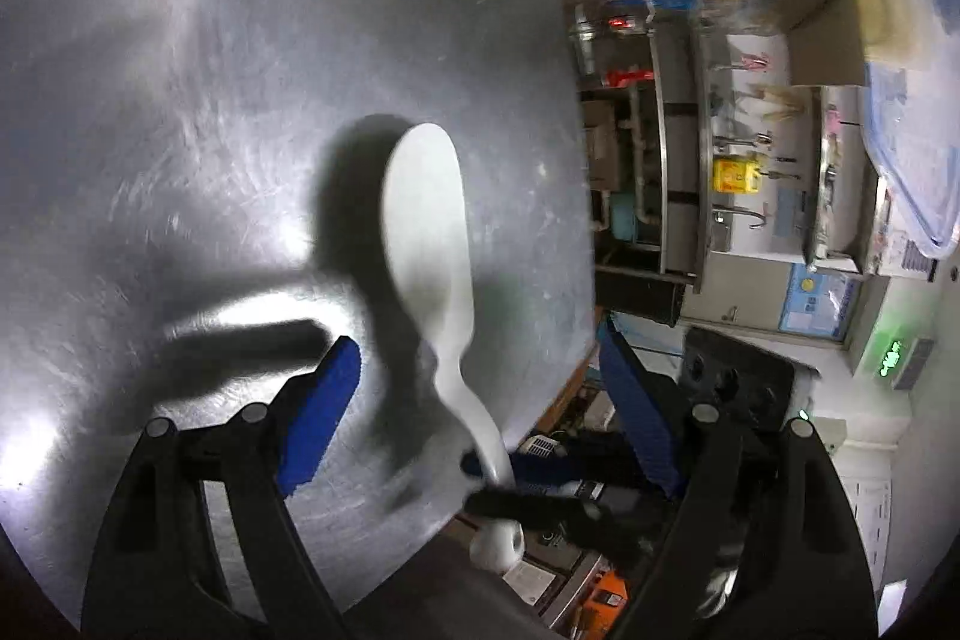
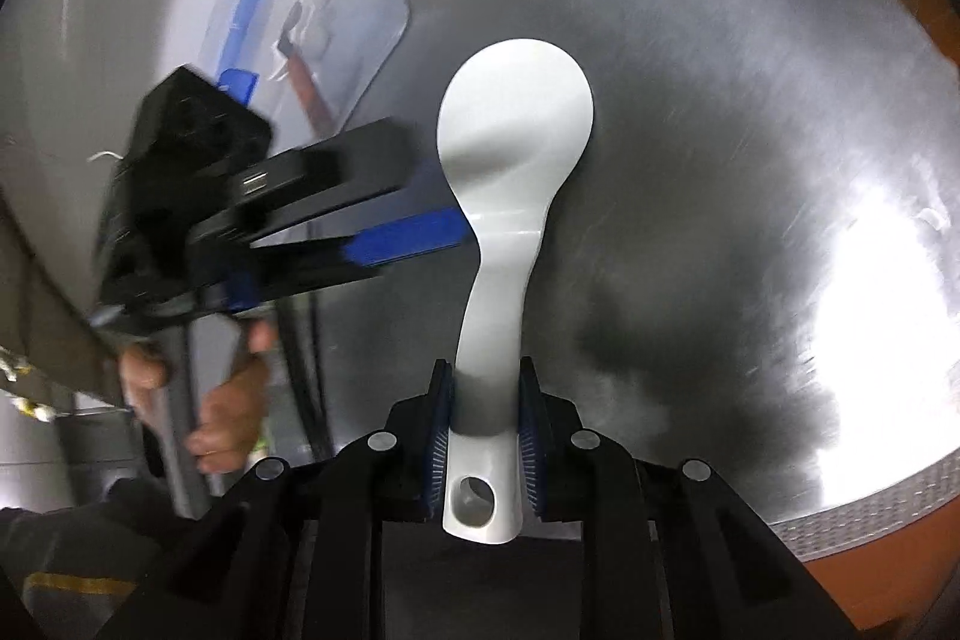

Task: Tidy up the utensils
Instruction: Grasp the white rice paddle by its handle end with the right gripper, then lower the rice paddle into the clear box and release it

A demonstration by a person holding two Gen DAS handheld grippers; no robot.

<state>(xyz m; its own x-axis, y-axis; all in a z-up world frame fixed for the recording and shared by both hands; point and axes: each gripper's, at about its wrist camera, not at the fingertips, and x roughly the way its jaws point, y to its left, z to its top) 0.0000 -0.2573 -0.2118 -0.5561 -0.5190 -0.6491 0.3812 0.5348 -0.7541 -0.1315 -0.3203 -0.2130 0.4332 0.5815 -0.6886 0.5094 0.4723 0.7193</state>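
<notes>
Steel table (image 1: 180, 100): its edge runs just right of the spoon (image 1: 429, 232) in the left wrist view, with an orange-brown floor beyond the rim in the right wrist view. Bare scratched metal lies on the far side of the spoon's bowl and to its right, with bright glare patches. Beyond the table edge: shelves (image 1: 678, 172) with hanging tools and a yellow box.

Right gripper (image 2: 485, 388): blue pads pinched narrowly on the spoon's handle, one pad on each side, just above the hole at the handle end. The white spoon is held over the table, long axis running straight out from the fingers, bowl pointing away.

Left gripper (image 1: 480, 358): fingers spread wide, one either side of the spoon's neck, not touching it. In the right wrist view this gripper comes in from the spoon's left, its blue pad tip close against the neck; contact unclear through motion blur. Left hand (image 2: 222, 400) grips its handle.

A clear tray (image 2: 324, 22) sits up-left of the spoon, with blue and red-handled utensils inside.
</notes>
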